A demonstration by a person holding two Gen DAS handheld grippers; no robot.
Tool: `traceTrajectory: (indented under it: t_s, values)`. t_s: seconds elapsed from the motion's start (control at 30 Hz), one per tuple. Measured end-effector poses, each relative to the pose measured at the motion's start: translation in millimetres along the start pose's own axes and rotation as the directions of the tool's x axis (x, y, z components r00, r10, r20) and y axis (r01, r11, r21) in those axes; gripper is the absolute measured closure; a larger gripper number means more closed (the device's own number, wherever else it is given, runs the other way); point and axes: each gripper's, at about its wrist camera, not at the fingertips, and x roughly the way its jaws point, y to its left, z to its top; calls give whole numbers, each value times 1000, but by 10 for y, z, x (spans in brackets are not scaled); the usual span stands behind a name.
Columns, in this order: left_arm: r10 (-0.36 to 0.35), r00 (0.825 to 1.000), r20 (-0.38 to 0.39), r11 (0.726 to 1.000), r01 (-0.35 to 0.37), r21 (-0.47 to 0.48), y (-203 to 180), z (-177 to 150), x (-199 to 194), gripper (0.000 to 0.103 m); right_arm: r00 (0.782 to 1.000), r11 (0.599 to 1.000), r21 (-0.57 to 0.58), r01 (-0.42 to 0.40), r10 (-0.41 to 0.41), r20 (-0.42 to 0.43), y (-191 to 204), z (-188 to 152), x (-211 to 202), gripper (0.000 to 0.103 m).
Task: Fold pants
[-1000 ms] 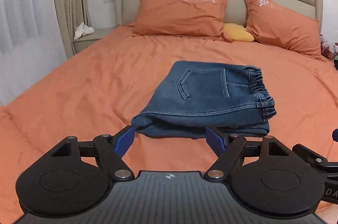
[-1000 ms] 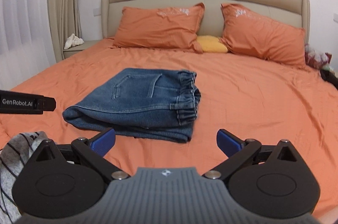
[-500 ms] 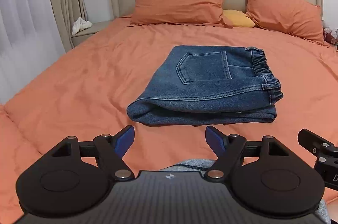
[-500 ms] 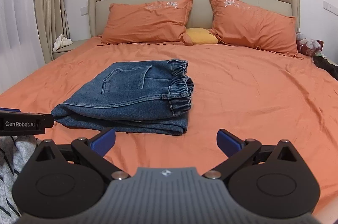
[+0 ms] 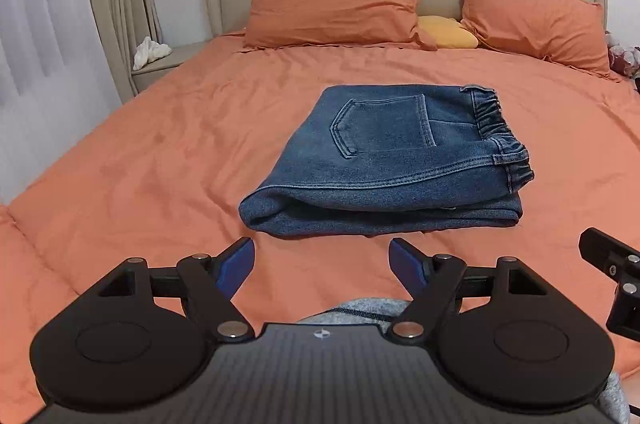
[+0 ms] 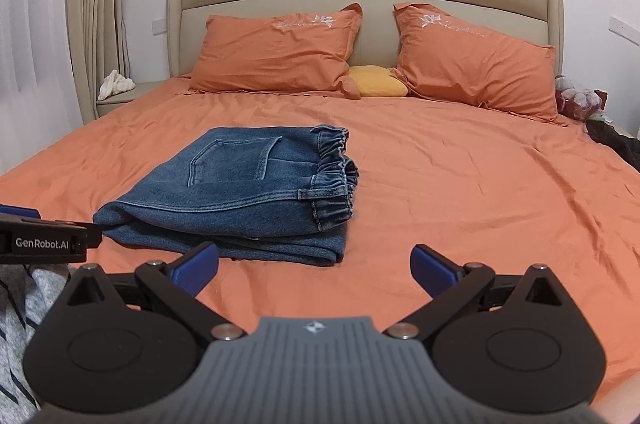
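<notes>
I'm holding the left gripper (image 5: 321, 261) and right gripper (image 6: 316, 266) spread wide, gripping nothing; the folded jeans (image 5: 384, 160) lying ahead of both jaws look thick, heavy and floppy, so I'd pinch the rolled fold edge.

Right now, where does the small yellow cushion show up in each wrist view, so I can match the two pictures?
Left wrist view: the yellow cushion sits upper right of centre, wedged between the two orange pillows.
Right wrist view: the yellow cushion sits just above centre, between the same pillows.
Shared landmark: the folded jeans lie on the sheet in front of it in both.
</notes>
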Motion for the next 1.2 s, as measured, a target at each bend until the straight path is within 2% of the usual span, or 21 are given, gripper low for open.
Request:
traceTrajectory:
  t_s: [1.2]
  values:
    - [-2, 1000, 2, 1000, 2, -1, -2, -5, -13, 14, 1000, 1000, -8, -9, 9, 29, 19, 7, -104, 5]
